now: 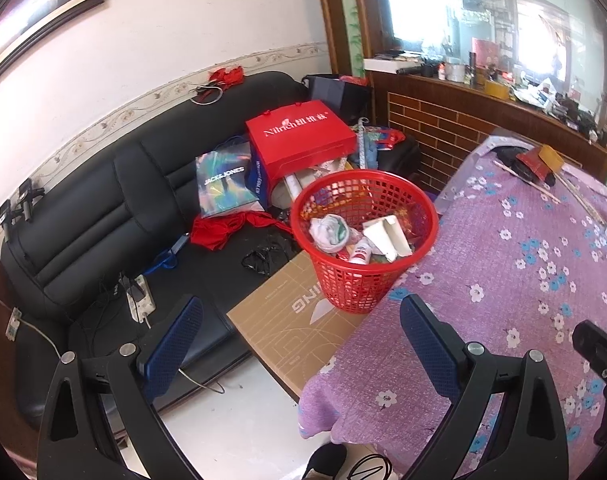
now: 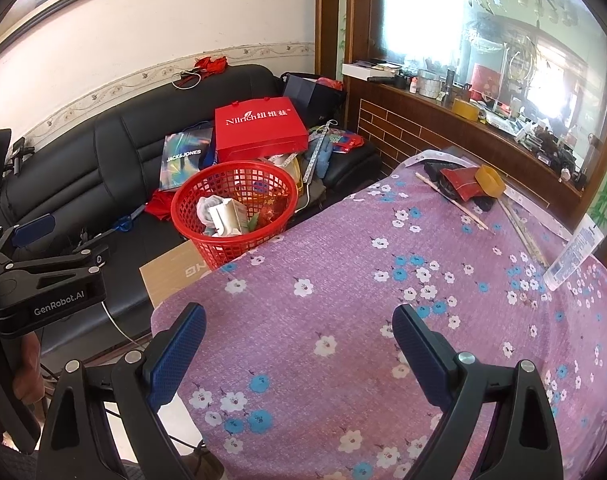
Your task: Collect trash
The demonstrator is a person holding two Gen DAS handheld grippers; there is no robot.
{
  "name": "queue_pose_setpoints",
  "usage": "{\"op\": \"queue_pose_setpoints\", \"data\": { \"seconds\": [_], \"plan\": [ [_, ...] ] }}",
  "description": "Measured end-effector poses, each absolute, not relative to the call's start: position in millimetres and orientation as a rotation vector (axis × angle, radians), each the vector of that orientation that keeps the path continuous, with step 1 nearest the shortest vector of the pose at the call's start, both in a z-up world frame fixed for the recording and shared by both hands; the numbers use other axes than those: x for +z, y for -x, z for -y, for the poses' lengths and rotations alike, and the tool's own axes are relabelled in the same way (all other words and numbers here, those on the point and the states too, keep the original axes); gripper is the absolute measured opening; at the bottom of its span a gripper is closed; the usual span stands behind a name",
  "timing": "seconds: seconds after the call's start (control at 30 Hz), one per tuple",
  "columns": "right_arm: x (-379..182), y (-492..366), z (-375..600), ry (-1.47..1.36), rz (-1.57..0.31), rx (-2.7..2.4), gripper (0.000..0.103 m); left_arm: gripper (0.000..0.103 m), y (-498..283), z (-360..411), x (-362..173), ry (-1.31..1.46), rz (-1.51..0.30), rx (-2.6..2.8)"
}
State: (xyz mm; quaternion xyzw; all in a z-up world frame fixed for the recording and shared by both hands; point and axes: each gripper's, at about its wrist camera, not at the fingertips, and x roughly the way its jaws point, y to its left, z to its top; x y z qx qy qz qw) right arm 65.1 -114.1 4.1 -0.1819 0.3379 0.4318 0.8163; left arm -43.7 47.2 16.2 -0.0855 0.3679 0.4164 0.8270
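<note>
A red mesh basket (image 1: 363,240) (image 2: 235,208) stands on a cardboard box (image 1: 287,320) at the table's far-left edge. It holds crumpled white paper, a white carton (image 1: 387,236) and a small bottle. My left gripper (image 1: 301,320) is open and empty, just short of the basket. My right gripper (image 2: 299,320) is open and empty over the purple floral tablecloth (image 2: 343,264). At the table's far end lie a red wrapper (image 2: 461,184), a yellow ring-shaped piece (image 2: 489,180), wooden sticks (image 2: 451,200) and a clear plastic bottle (image 2: 575,252).
A black sofa (image 1: 103,208) behind the basket carries a red gift bag (image 1: 299,140), a shiny shopping bag (image 1: 223,184), red cloth and a power strip (image 1: 139,300). A wooden counter (image 2: 443,120) with clutter runs along the right. White floor shows below the table edge.
</note>
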Motion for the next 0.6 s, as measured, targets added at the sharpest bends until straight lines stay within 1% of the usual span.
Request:
{"op": "queue_pose_setpoints", "data": {
  "seconds": [0.13, 0.23, 0.4, 0.53, 0.6],
  "plan": [
    [-12.1, -95.5, 134.8, 0.305, -0.817, 0.843, 0.099, 0.098, 17.0, -36.9, 2.2, 0.146, -0.839, 0.773],
    [-31.3, -121.8, 168.6, 0.281, -0.859, 0.701, 0.099, 0.098, -15.5, -12.1, -18.0, 0.090, -0.921, 0.615],
    [-70.3, -161.9, 251.2, 0.188, -0.955, 0.443, 0.099, 0.098, -73.1, 46.2, -51.1, 0.039, -1.008, 0.362],
    [-93.5, -187.8, 312.4, 0.149, -0.995, 0.263, 0.099, 0.098, -114.8, 105.1, -69.1, -0.043, -1.002, 0.222],
    [-101.0, -197.9, 336.8, 0.132, -1.000, 0.200, 0.099, 0.098, -137.2, 130.3, -78.0, -0.025, -1.014, 0.153]
  ]
}}
